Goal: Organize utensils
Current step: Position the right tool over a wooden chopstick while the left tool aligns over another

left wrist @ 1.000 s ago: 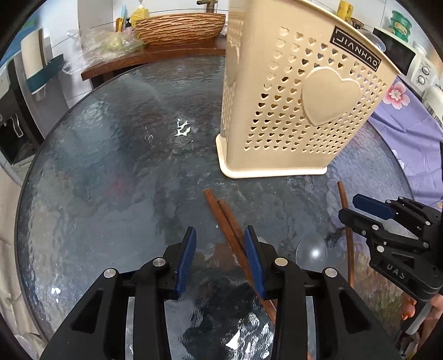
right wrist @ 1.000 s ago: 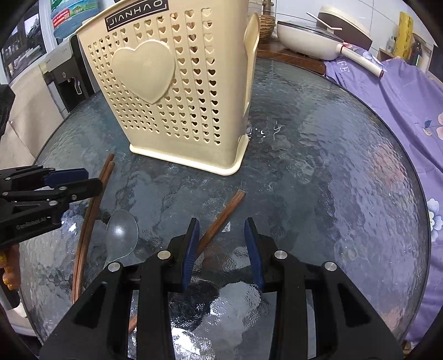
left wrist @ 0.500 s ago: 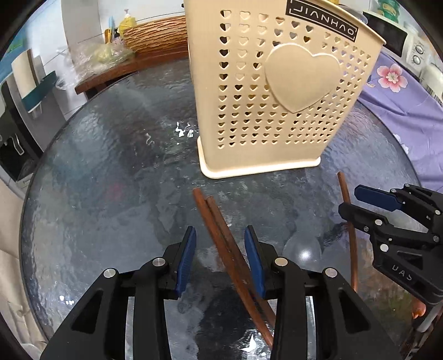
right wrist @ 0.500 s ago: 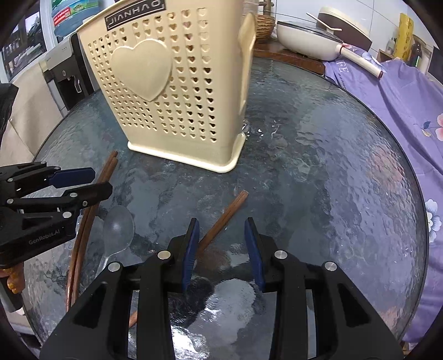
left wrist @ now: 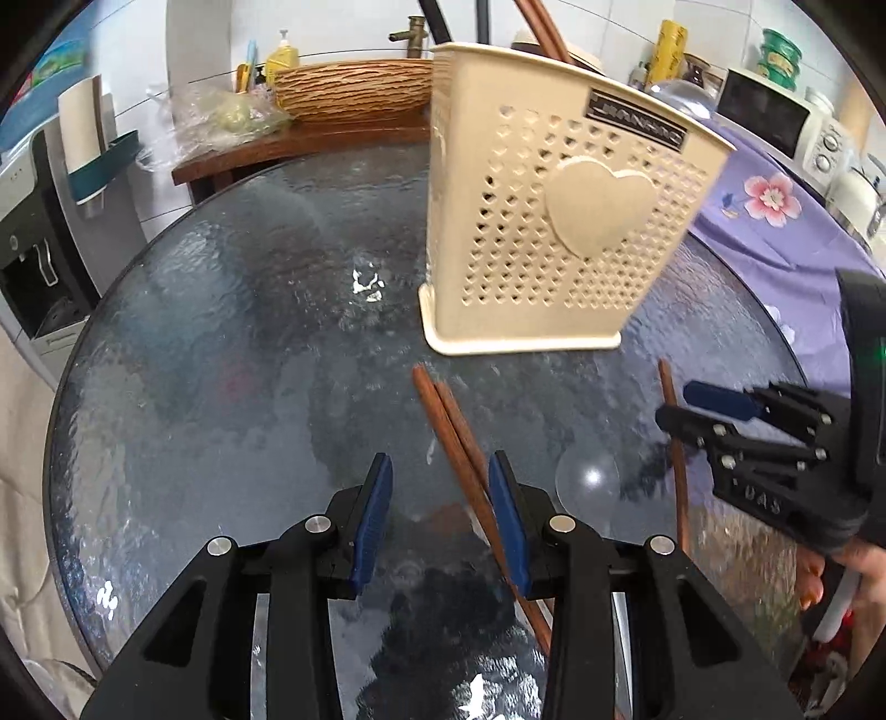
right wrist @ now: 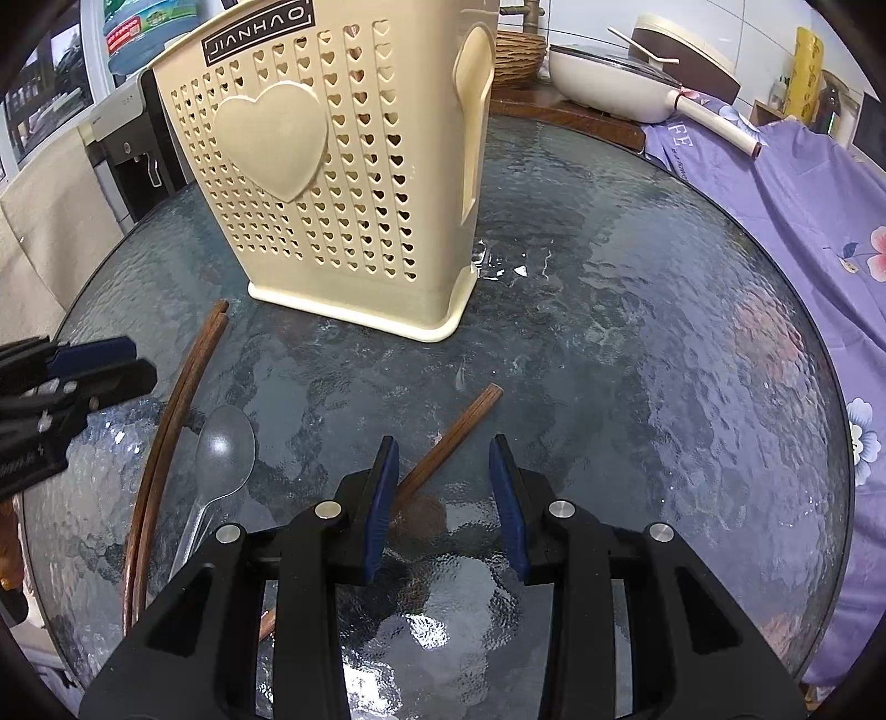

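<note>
Jaws on both grippers stand partly open and grip nothing. The left gripper (left wrist: 440, 515) hovers low over the glass bench (left wrist: 221, 387) with a pair of brown chopsticks (left wrist: 448, 426) lying on the glass between its blue pads, close to the right pad — whether that pad touches them I cannot tell. The right gripper (right wrist: 443, 498) sits the same way over a single chopstick (right wrist: 459, 426), which runs under its left pad and slants away to the far right.

Between the two tools lies a clear plastic spoon (right wrist: 221, 454), bowl pointing far, just beside the pair. Farther out stands the cream utensil holder (right wrist: 332, 183), upright, perforated with small hearts, one large heart raised on its face. In the left view a few brown sticks (left wrist: 540, 27) already poke from its top — so some sorting looks done.

Left to do, by my reading: the pair, the single chopstick and the spoon all still lie flat on the bench, none lifted yet. The chopsticks look slim, smooth and dark wood-toned; the spoon is thin and nearly invisible against the rippled glass
</note>
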`<action>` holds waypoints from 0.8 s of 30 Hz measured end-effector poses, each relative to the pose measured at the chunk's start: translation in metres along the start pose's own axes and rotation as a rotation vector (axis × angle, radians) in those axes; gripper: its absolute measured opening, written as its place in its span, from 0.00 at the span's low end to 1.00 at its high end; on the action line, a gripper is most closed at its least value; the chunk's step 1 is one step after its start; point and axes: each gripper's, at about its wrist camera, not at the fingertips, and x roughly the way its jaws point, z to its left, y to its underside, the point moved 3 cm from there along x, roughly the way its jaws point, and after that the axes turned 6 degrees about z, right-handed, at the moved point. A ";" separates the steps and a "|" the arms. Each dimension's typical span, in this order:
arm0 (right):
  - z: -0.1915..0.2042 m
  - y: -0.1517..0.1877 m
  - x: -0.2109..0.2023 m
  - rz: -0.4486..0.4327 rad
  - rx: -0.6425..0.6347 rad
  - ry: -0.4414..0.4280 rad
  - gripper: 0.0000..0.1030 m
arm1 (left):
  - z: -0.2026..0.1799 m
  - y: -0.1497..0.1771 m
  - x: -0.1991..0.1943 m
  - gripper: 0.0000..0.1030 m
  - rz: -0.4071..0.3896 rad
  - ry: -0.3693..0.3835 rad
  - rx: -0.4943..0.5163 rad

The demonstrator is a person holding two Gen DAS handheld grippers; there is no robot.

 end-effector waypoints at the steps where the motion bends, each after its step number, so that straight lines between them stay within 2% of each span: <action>1: 0.000 0.000 0.000 0.000 0.000 0.002 0.34 | -0.001 0.000 0.001 0.34 0.001 -0.004 0.005; 7: 0.001 0.000 0.000 -0.003 0.003 0.002 0.34 | -0.008 0.007 0.015 0.34 0.037 -0.008 0.032; 16: 0.000 0.000 0.000 -0.004 0.003 0.001 0.34 | 0.004 0.011 0.012 0.35 0.030 -0.008 0.027; 21: 0.000 0.001 0.000 -0.004 0.005 0.001 0.34 | 0.017 0.010 0.014 0.34 0.031 -0.074 0.034; 24: 0.001 0.000 -0.001 -0.005 0.004 0.004 0.34 | 0.025 0.008 0.013 0.34 0.034 -0.027 -0.023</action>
